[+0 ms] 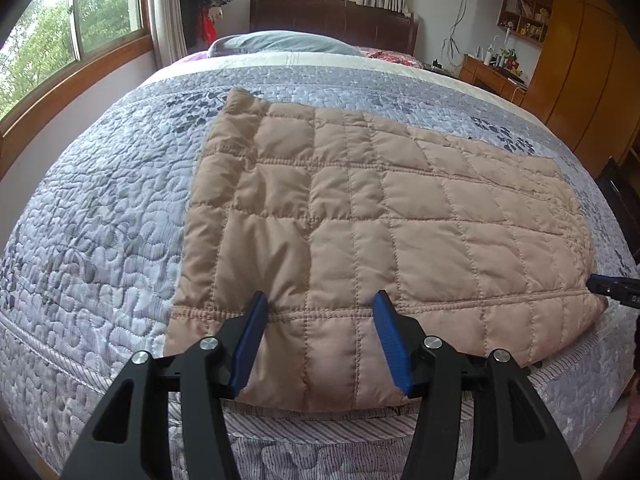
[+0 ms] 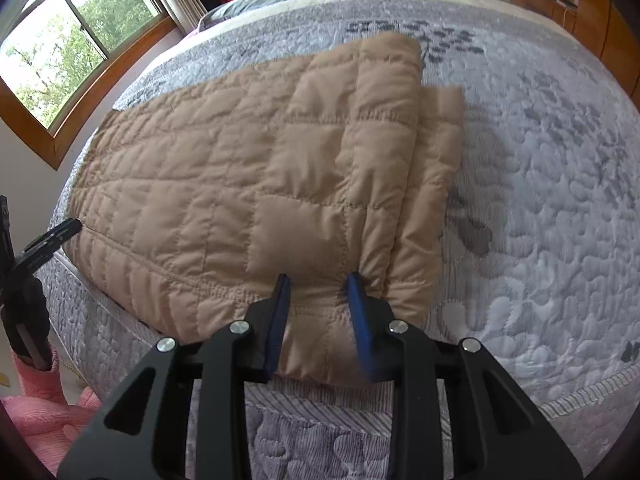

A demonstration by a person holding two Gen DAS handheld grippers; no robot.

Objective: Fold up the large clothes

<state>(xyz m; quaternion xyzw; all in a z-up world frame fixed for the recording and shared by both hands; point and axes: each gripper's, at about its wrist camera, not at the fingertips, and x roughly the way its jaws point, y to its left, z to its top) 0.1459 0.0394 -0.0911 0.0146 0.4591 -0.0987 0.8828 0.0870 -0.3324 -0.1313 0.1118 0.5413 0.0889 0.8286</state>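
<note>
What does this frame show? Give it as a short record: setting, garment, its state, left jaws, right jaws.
setting: bed with grey quilted cover, by a window
garment: tan quilted jacket, lying flat on the bed
state: partly folded; layered edges show along its right side
left gripper: jaws open over the jacket's near hem, near its left corner
right gripper: jaws narrower, astride fabric at the near hem by the right corner; grip cannot be told
</note>
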